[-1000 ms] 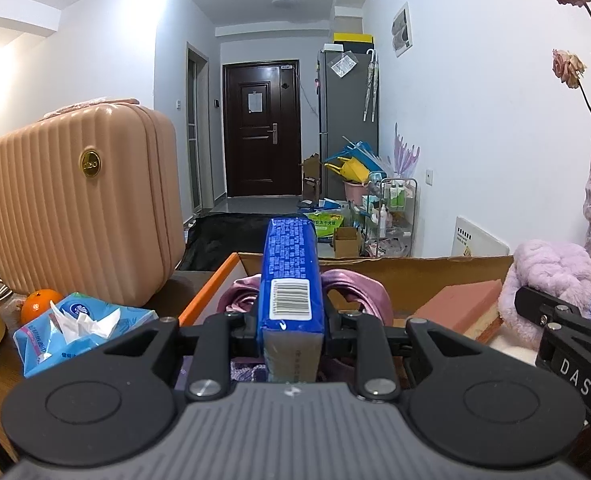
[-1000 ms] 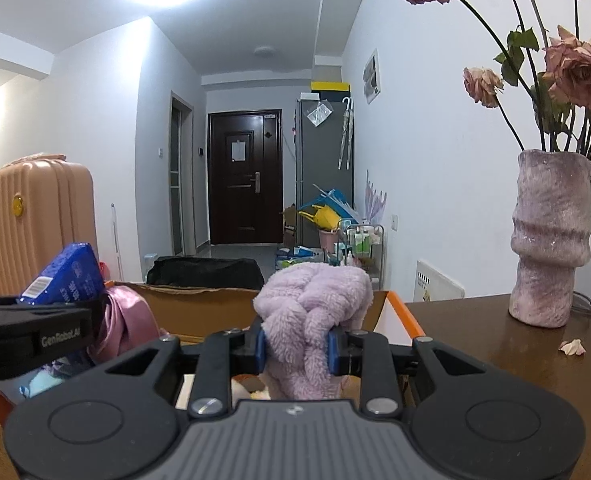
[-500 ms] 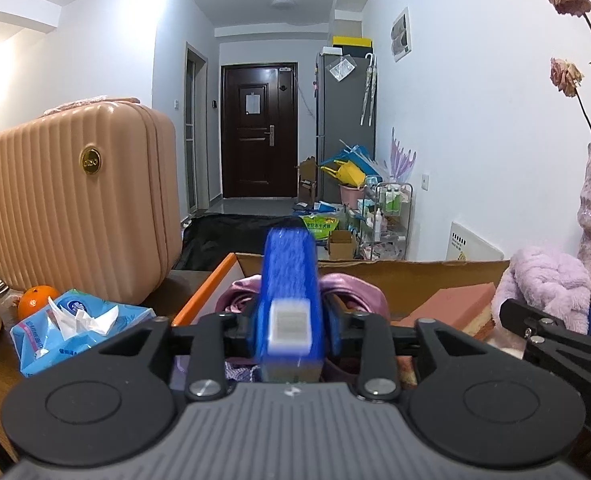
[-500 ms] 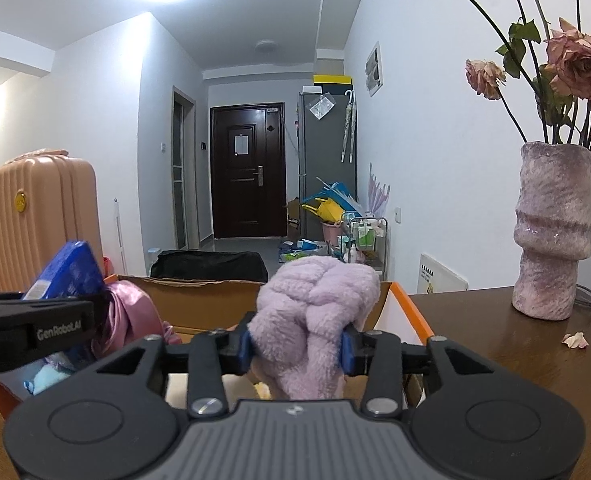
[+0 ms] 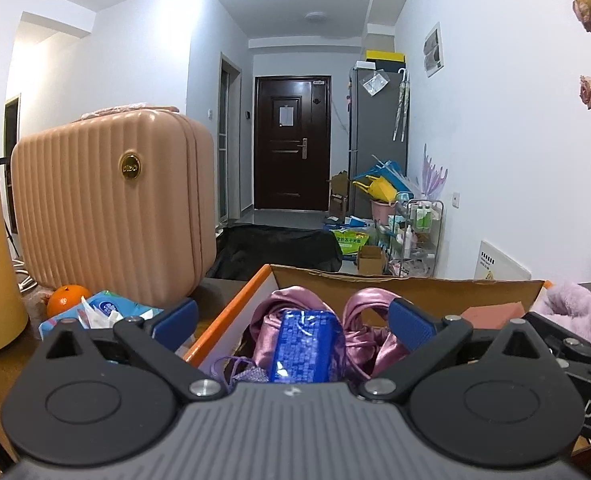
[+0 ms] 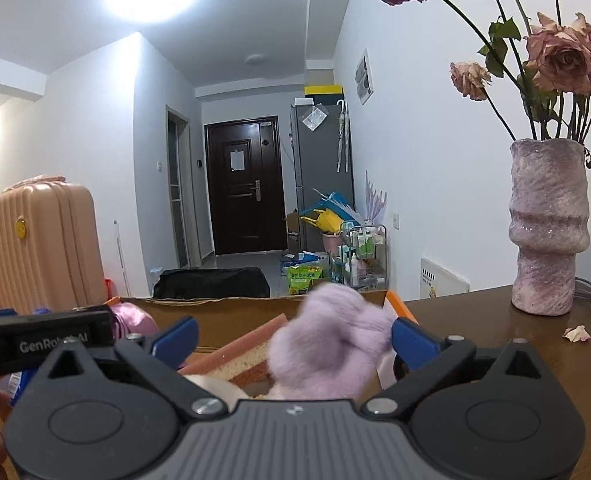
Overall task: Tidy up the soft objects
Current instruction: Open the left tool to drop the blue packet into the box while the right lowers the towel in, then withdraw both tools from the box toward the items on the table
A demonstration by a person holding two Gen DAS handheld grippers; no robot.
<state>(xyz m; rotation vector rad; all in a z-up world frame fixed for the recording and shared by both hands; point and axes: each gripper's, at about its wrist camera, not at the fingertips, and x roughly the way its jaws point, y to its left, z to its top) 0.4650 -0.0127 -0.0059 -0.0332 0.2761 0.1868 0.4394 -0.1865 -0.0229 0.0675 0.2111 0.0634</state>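
Suitcase (image 5: 111,208): pink, ribbed, upright on the bench (image 6: 495,320), left of the box.

Box (image 5: 407,284): cardboard, orange-edged, open-topped; the receptacle for the soft goods.

Vase (image 6: 547,228): mauve, dried roses, on the bench right of the box, well apart from the work.

Left tool (image 5: 291,320): jaws spread wide, gripping nothing, poised over the box's left half.

Right tool (image 6: 293,334): jaws likewise wide; the plush touches only the right pad and is not pinched.

Plush (image 6: 331,344): lilac, fluffy, over the box's right end beside a pink sponge (image 6: 251,348) (whether it rests yet on the contents cannot be told).

Satin cloth (image 5: 291,308): pink, bunched in the box.

Blue pack (image 5: 303,344): lies in the box on the cloth, between the left tool's spread fingers.

Tissue pack (image 5: 99,312) and orange (image 5: 69,298): on the bench by the suitcase.

Step, as judged: release into the box. Next call: lift both tools clear, then fetch the tissue pack.
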